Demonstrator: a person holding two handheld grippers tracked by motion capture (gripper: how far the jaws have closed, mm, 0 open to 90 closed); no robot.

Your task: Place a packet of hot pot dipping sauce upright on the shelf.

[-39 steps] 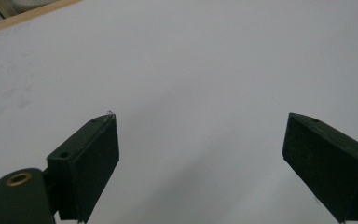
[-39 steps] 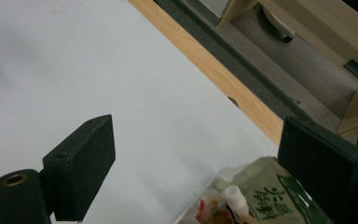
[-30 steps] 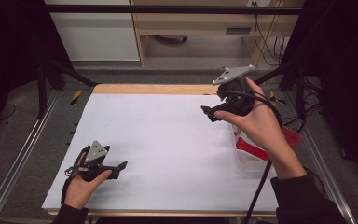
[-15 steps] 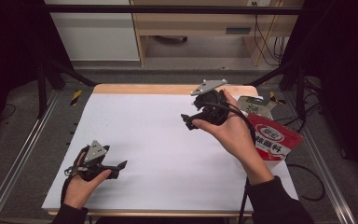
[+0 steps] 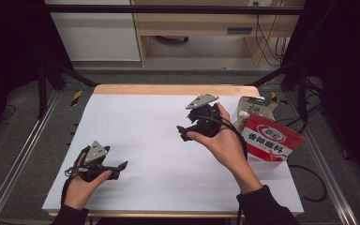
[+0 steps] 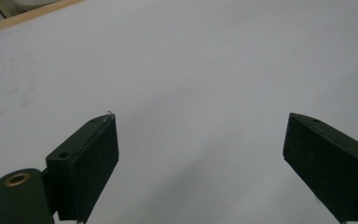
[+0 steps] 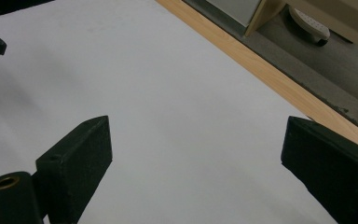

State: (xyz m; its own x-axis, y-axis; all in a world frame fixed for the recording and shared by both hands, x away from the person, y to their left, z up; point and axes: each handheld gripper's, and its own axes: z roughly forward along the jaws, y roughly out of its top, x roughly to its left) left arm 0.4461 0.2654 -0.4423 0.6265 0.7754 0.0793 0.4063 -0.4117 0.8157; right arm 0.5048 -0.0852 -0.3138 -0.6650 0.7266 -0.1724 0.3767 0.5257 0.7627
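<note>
My right gripper (image 5: 183,132) hovers wide open over the white table (image 5: 145,122), empty; my left gripper (image 5: 121,167) rests open too. The red seasoning pouch (image 5: 273,140) stands just behind my right wrist, and a careless backswing could topple it.

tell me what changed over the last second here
The right hand-held gripper moved left, away from the red sauce pouch at the table's right edge and out over the white table; its jaws are open and empty. The pouch, earlier hidden by the hand, now shows. The left hand-held gripper stayed put, open.
</note>
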